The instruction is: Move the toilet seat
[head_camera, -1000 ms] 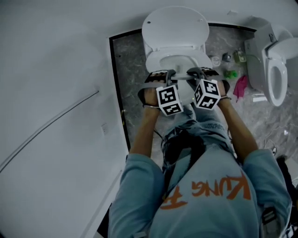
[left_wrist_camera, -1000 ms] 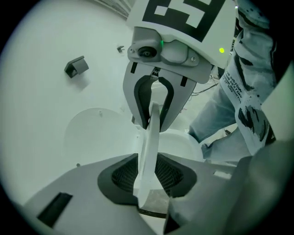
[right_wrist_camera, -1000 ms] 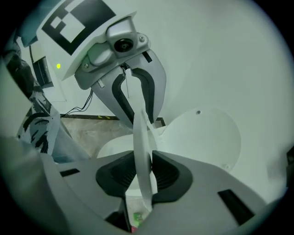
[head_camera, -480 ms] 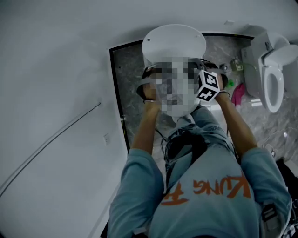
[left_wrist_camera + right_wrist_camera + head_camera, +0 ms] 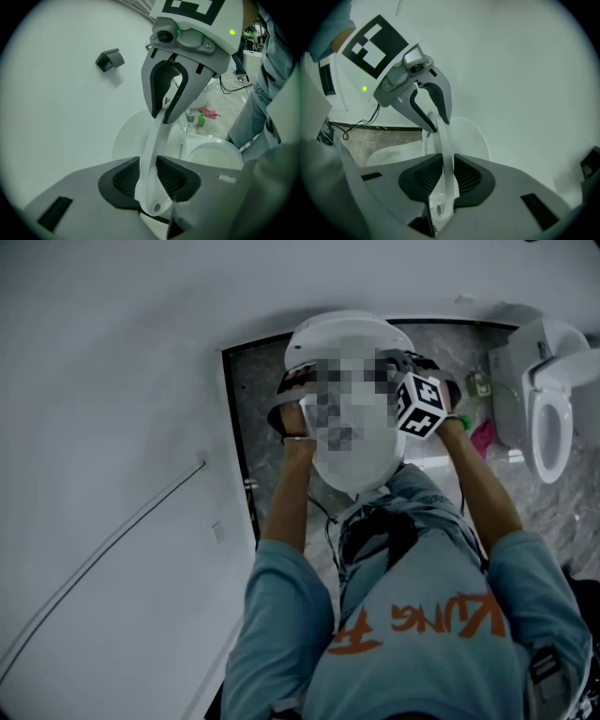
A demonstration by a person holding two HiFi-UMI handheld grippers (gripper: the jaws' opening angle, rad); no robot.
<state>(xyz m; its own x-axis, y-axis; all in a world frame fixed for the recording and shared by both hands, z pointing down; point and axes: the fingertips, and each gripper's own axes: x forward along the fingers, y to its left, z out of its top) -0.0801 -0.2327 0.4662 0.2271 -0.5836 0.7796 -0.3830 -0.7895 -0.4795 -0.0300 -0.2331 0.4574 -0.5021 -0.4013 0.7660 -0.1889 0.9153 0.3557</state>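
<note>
1 toilet seat (image 5: pixel 157 140); tee (image 5: pixel 412 559) w/ "KUNG"

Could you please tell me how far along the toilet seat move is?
Done: the white plastic toilet seat ring stands raised off the white ceramic bowl. In hand: it sits between the jaws of the left gripper and right gripper, which are opening. Left: probably leaning it against the upright white lid.
</note>
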